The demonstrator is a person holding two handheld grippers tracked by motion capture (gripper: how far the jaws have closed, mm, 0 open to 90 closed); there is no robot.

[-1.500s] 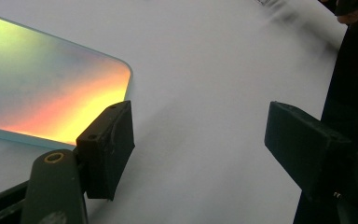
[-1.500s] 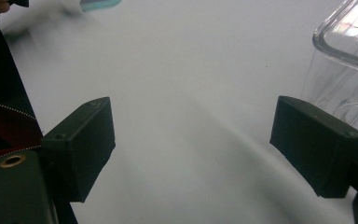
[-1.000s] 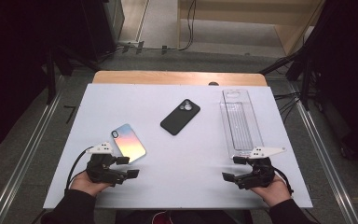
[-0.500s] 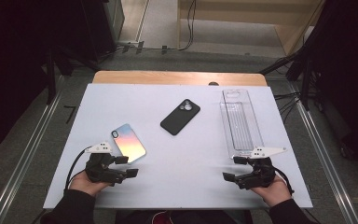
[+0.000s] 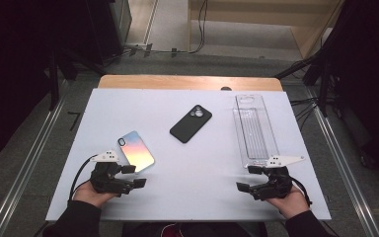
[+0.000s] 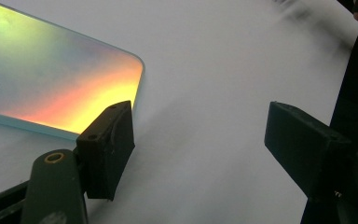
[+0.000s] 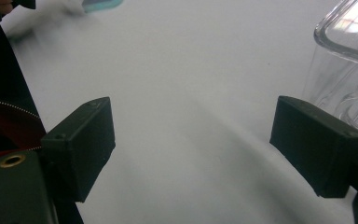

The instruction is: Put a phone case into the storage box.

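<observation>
A phone with an iridescent rainbow back (image 5: 135, 151) lies flat on the white table at the left; its near corner (image 6: 65, 84) sits just beyond one jaw in the left gripper view. My left gripper (image 5: 134, 176) rests near the table's front edge just below that phone, open, with only bare table between its jaws (image 6: 200, 149). A black phone case (image 5: 191, 123) lies back-up at the table's middle. A clear plastic tray (image 5: 254, 129) lies lengthwise at the right. My right gripper (image 5: 246, 178) rests just below the tray's near end, open and empty (image 7: 191, 144).
The white table top (image 5: 202, 173) ends close behind both hands. A wooden strip (image 5: 187, 82) runs along the far edge. Metal rails (image 5: 27, 163) flank both sides. The tray's clear wall (image 7: 345, 60) stands right beside one jaw in the right gripper view.
</observation>
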